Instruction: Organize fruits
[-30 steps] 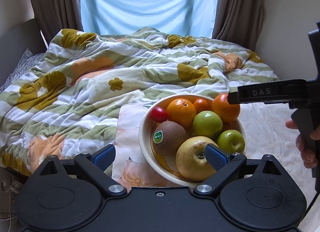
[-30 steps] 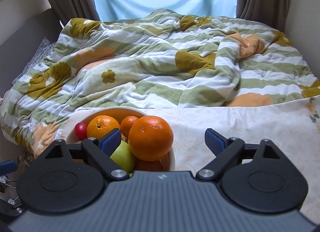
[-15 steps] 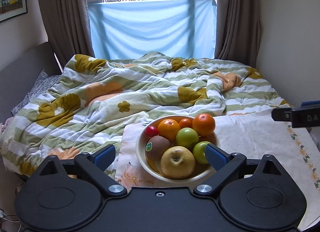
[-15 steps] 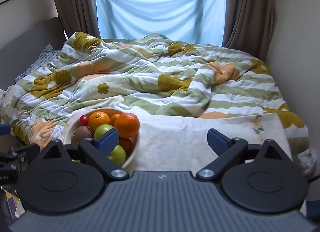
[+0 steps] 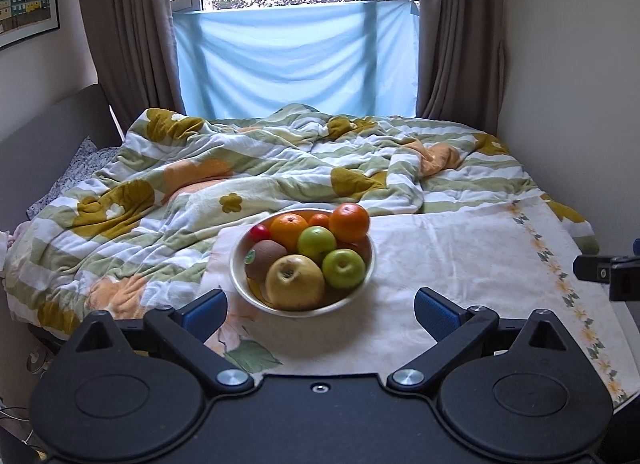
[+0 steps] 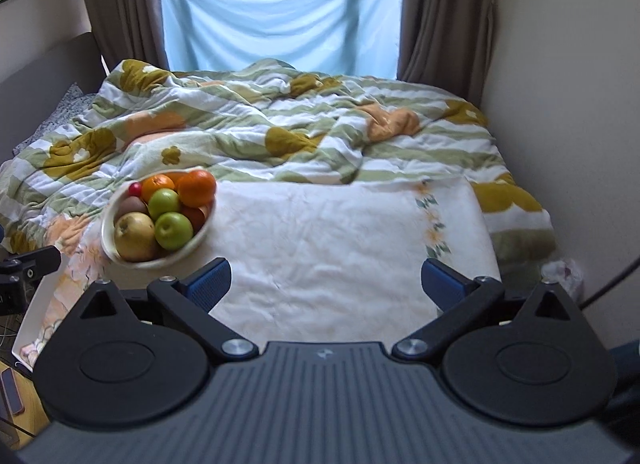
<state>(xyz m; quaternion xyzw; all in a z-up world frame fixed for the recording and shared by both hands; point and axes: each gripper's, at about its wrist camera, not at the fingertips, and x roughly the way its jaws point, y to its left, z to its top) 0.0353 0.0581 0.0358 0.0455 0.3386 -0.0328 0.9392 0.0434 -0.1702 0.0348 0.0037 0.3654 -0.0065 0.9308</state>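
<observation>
Cream bowl (image 5: 240, 264) on the pale cloth (image 5: 460, 256) holds every visible fruit; your left gripper (image 5: 320, 306) and right gripper (image 6: 326, 278) hang wide open, empty, so your sorting looks finished.

A bed (image 5: 560, 168) carries a rumpled quilt (image 5: 240, 168), pale cloth (image 5: 460, 256) and fruit bowl (image 5: 236, 264).

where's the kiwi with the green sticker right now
The brown fuzzy kiwi lies at the left side of the cream bowl, between the small red fruit and the large yellow apple.
</observation>
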